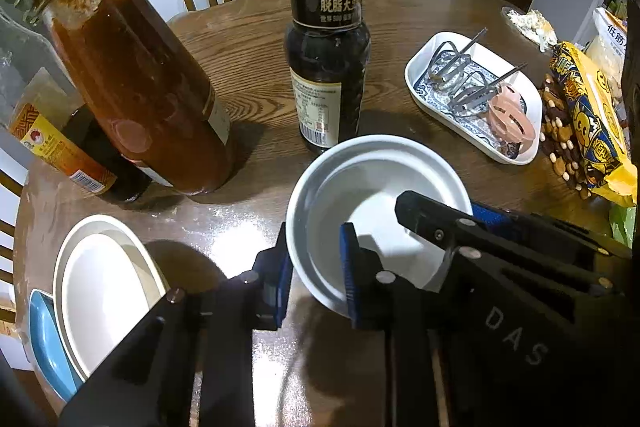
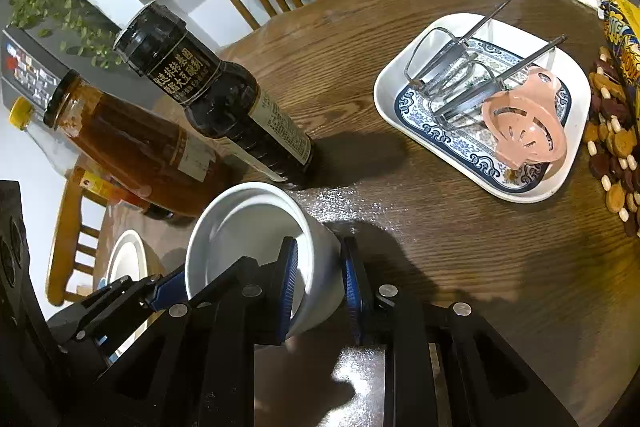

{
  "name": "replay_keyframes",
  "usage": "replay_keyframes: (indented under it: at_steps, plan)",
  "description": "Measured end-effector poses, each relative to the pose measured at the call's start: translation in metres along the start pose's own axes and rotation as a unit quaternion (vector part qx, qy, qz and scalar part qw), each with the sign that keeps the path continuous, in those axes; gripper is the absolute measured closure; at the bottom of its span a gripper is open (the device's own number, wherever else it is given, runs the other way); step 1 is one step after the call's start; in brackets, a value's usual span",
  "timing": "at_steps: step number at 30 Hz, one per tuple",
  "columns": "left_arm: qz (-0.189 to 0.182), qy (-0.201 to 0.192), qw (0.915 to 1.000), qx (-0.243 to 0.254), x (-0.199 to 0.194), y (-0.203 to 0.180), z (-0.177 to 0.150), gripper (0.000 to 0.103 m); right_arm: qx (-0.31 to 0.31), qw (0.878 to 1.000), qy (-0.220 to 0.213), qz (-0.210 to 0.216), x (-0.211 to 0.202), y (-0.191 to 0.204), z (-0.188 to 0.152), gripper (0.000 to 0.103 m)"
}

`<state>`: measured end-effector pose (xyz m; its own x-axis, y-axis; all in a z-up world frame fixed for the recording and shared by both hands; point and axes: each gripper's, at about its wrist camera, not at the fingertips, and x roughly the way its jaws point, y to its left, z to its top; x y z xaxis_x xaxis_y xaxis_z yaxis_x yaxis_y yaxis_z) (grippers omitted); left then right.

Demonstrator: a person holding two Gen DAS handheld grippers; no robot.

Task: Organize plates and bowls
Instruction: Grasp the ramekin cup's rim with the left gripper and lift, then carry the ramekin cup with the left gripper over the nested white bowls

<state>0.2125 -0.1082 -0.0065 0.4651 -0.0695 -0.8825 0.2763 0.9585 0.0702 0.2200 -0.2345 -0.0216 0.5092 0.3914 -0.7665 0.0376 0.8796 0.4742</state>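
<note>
Sauce jar (image 1: pixel 136 83), dark bottle (image 1: pixel 326 39), snack bag (image 1: pixel 592 123).

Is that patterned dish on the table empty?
No, the dish holds two metal beaters and a pink slotted piece.

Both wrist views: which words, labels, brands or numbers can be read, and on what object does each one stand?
"DAS": white letters on the black body of the right tongs.
"优选非转" and "脱脂大": gold characters on the dark sauce bottle; the rest wraps out of sight.
"低筋": on a white bag at the right edge.
Yellow snack bag: lettering too distorted to read.
Back labels, barcodes, orange-labelled bottle: too small to read.
</note>
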Motion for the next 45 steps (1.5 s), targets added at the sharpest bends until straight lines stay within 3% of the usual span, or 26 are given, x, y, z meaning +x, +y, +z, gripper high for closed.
replay_keyframes:
  at_steps: [9, 19, 35, 45]
  plan:
    - [0.001, -0.020, 0.9998, 0.005, -0.016, -0.004, -0.015, 0.084, 0.020, 1.000, -0.016, 0.014, -0.015, -0.005, -0.019, 0.082]
    - [0.013, -0.070, 0.9974, 0.015, -0.062, -0.007, -0.040, 0.084, 0.003, 0.998, -0.059, 0.026, -0.059, 0.014, -0.045, 0.082]
    - [0.044, -0.127, 0.9908, -0.013, -0.137, 0.032, -0.091, 0.084, -0.063, 0.993, -0.086, 0.052, -0.108, 0.084, -0.090, 0.083]
    - [0.074, -0.174, 0.9814, -0.029, -0.180, 0.061, -0.101, 0.084, -0.104, 0.986, -0.107, 0.073, -0.128, 0.128, -0.097, 0.083]
